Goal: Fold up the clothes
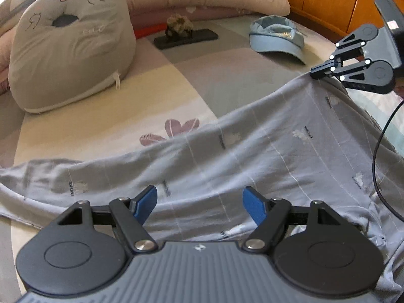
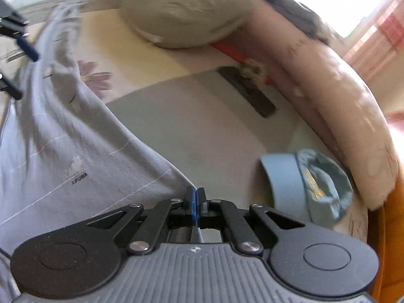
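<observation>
Looking along the left gripper [image 1: 199, 203], its jaws stood wide and empty, the grey garment [image 1: 252, 151] spread just beyond, long axis crosswise. From the right gripper [image 2: 196, 197], jaws were clamped on its corner, cloth trailing leftward; left hand nearer the free end.

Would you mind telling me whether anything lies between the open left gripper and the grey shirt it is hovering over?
Nothing visible does. The left gripper hangs open directly above the grey shirt, with only bare fabric between its fingers. The blue cap and cat pillow lie well beyond. The right gripper is shut on the shirt's edge.
</observation>
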{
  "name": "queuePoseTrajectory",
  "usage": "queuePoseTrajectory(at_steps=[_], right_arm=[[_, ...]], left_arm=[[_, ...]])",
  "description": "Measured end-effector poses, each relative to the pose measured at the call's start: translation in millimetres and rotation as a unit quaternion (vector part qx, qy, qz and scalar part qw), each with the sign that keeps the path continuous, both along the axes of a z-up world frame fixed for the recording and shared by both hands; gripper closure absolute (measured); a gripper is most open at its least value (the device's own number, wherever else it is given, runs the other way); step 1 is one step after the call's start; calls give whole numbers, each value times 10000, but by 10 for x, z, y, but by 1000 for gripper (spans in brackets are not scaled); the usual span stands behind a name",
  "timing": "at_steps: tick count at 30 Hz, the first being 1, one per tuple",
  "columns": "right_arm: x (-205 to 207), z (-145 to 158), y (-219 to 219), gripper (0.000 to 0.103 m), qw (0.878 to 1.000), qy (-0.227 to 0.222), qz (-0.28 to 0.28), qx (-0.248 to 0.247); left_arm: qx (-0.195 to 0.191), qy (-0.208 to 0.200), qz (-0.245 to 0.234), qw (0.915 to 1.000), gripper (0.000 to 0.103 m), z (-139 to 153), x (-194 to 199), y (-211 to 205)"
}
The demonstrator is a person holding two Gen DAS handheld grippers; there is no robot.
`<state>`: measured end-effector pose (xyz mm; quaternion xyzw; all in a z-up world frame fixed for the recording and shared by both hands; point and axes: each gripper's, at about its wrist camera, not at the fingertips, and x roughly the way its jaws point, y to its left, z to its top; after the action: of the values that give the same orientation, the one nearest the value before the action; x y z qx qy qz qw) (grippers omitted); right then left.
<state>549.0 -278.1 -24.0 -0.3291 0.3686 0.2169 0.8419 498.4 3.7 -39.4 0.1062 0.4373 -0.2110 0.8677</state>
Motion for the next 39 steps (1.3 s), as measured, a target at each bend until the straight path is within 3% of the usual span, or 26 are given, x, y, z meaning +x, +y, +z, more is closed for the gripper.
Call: queuePoseTrajectory(at_steps=[4,11,15,20,28,32,39], right_arm=[[121,-108,-107,102,9987,32,-499,52],[237,-389,-69,101,9956,302,-871,-165],[275,-300,-47,97,9944,200,-1036,-79],[174,4,-2,94,9952,47,-900,372],[180,115,-313,91,9844,245,-1469,934],[171,135,-45,91,9794,616,-1035,1624],[257,-40,1001,91,9703,1295,287,2024]], left_arm=[[12,44,101,9999,27,-45,37,45],[58,136,350,9993,27,-107,41,197],[22,155,551,9984,27,-110,39,327],[-85,194,757,9969,27,-132,44,427],[-144,120,907,9957,27,-117,72,522],[-162,53,1020,9946,27,-90,125,594],[61,-90,1399,9901,27,-49,219,868]])
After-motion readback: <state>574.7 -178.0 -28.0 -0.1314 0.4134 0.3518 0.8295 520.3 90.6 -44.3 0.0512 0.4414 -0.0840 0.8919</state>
